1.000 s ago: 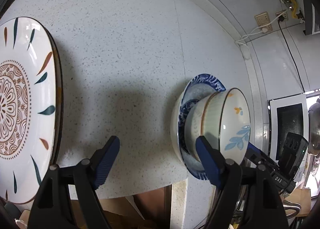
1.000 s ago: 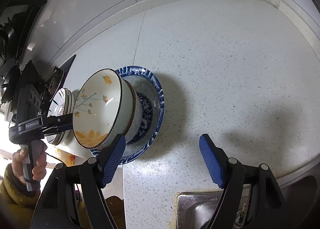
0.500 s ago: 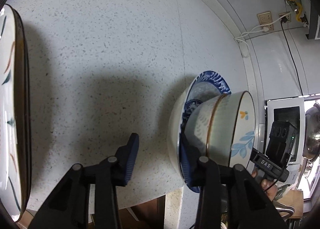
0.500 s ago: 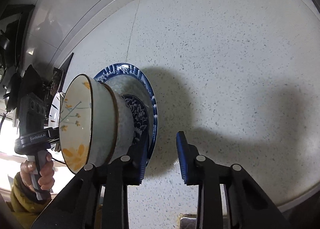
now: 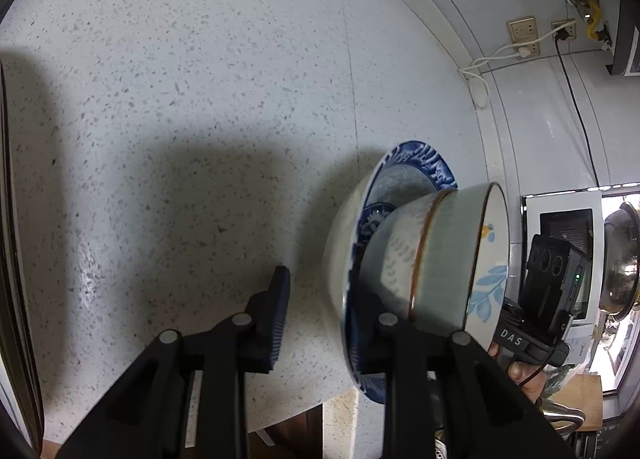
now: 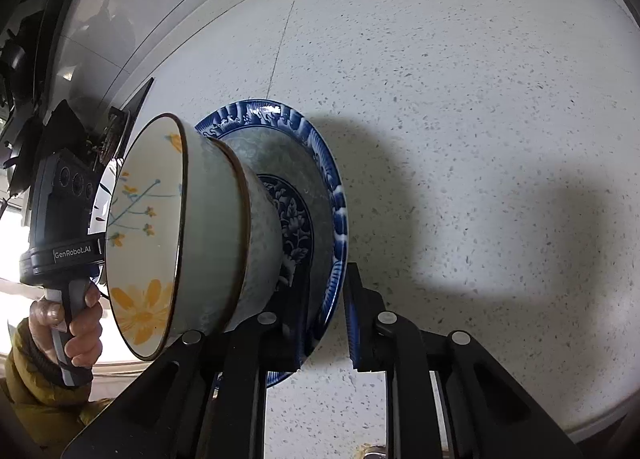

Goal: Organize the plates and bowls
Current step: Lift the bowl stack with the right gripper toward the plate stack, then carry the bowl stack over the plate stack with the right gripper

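Left wrist view: the left gripper (image 5: 316,307) straddles the near rim of the blue-and-white plate (image 5: 416,167); its jaws are closing, one pad under the outer wall and the other inside, though I cannot tell that both pads press yet.
Right wrist view: the right gripper (image 6: 326,319) straddles the opposite side of the same plate (image 6: 336,195), jaws closing with the rim between them and almost pinched.
Stack: two nested bowls sit in the well of the plate; the upper floral bowl (image 6: 144,235) shows yellow flowers inside, and the grey-green lower bowl (image 6: 260,243) cradles it.
Where the stack is: on the speckled countertop (image 6: 480,99), near its front edge.
Why two grippers: by my reading, one pinch on each side of the rim keeps the plate level, so the bowls riding on it would not slide during a lift.
Other hand seen: a person's hand (image 6: 76,323) in a mustard sleeve grips the handle of the left gripper, just beyond the plate.
Beyond the plate: a second patterned plate edge (image 5: 16,259) lies well apart to the far side in the left view.
Step in hand: securing the plate for carrying, as far as I can judge.
Risk: a shallow bite on the glazed rim could slip under the bowls' weight.
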`<state>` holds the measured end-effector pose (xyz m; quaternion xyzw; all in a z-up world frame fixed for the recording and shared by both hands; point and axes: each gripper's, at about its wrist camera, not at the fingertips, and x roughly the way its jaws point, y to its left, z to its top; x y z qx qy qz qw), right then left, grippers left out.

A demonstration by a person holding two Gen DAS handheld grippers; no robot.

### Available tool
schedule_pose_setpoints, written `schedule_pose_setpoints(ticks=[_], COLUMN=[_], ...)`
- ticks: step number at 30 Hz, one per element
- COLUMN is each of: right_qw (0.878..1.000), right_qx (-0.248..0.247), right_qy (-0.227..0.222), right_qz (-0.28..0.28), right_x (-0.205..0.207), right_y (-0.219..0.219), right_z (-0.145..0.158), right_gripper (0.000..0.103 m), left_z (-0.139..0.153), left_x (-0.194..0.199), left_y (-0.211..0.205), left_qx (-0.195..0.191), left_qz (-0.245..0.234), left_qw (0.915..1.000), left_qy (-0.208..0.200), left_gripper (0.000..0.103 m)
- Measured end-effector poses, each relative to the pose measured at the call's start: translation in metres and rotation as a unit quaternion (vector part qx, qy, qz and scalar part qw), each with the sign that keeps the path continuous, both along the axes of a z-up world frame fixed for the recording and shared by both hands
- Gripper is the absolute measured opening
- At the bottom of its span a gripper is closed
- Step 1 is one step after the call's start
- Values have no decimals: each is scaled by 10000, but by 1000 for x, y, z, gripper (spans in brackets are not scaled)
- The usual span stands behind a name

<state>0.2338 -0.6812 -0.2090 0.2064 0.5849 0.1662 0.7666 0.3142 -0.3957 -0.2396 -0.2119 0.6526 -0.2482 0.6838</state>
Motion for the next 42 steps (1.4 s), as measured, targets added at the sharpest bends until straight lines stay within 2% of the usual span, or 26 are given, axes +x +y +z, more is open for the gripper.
schedule_pose_setpoints(ticks=[4, 6, 10, 14, 23, 30, 36, 42], right_qw=[9999, 9999, 9997, 9996, 9998, 9991, 9985, 9971], right_qx=[99, 35, -93, -90, -132, -272, -352, -332], right_qy=[-43, -89, -203, -248, -123, -155, -377, -665], right_qz=[21, 55, 110, 67, -124, -290, -194, 178], right_x=[0, 0, -4, -6, -9, -4, 7, 20], right_y=[2, 4, 4, 4, 4, 2, 23, 89], right_z=[-4, -4, -2, 0, 5, 26, 58, 93], right_gripper=[13, 13, 13, 13, 13, 13, 13, 13], left_z=[-2, -4, 3, 8, 12, 29, 62, 99], left_x=[2, 3, 0, -2, 0, 15, 22, 20], left_y=[2, 3, -4, -9, -23, -18, 23, 106], left_qx=[-101, -314, -154, 10, 50, -87, -181, -125], left_qz=[-4, 39, -134, -219, -281, -307, -137, 163], left_qw=[9999, 9994, 9997, 9995, 9996, 9994, 9993, 9987], left_qy=[40, 116, -149, -246, -80, -96, -281, -474], left_gripper=[23, 12, 12, 10, 9, 9, 9, 9])
